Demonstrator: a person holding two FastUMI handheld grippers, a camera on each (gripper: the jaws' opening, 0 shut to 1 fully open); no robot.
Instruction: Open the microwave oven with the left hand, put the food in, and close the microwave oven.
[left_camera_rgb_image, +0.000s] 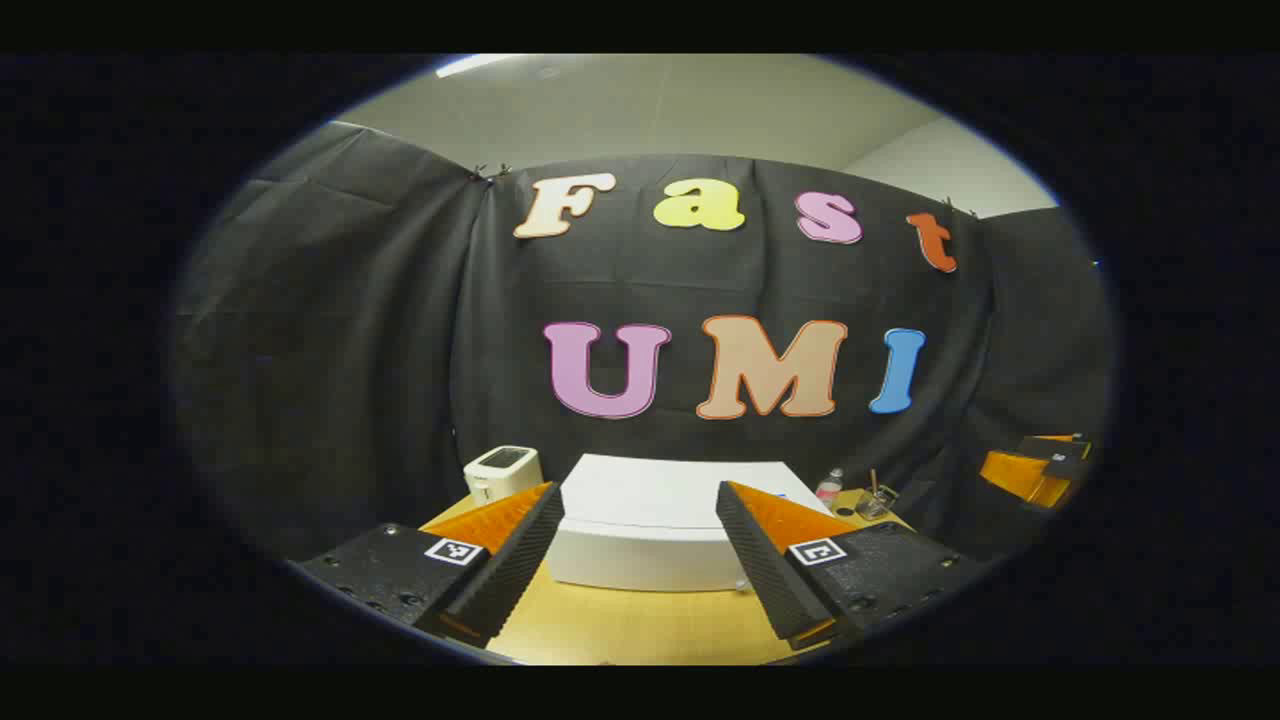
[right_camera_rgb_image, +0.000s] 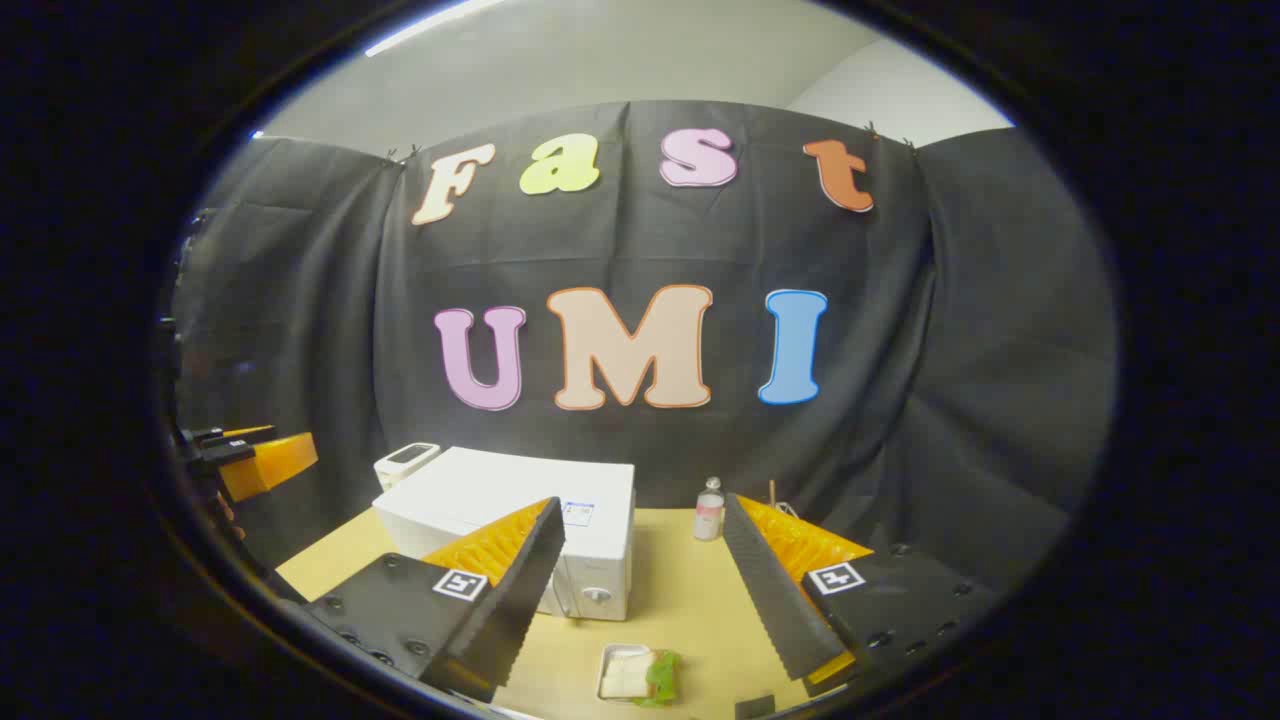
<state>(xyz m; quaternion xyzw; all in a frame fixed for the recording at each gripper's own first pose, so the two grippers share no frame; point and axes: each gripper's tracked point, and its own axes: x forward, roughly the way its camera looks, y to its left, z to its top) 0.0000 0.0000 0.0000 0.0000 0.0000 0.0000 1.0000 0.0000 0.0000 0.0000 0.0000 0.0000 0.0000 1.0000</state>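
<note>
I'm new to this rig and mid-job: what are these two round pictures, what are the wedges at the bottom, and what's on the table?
Each picture comes from a camera riding on a hand-held two-finger gripper, looking forward along its fingers. The wedges are those fingers: the left gripper in the left gripper view, the right gripper in the right gripper view. Both are open and hold nothing. On the wooden table stands a white microwave, door closed, with a small white appliance behind it, a small bottle beside it, and a tray of food in front.

My left view faces the microwave (left_camera_rgb_image: 650, 530) head-on from above the table's (left_camera_rgb_image: 620, 625) near edge; my right view sits farther right, sharing both.
</note>
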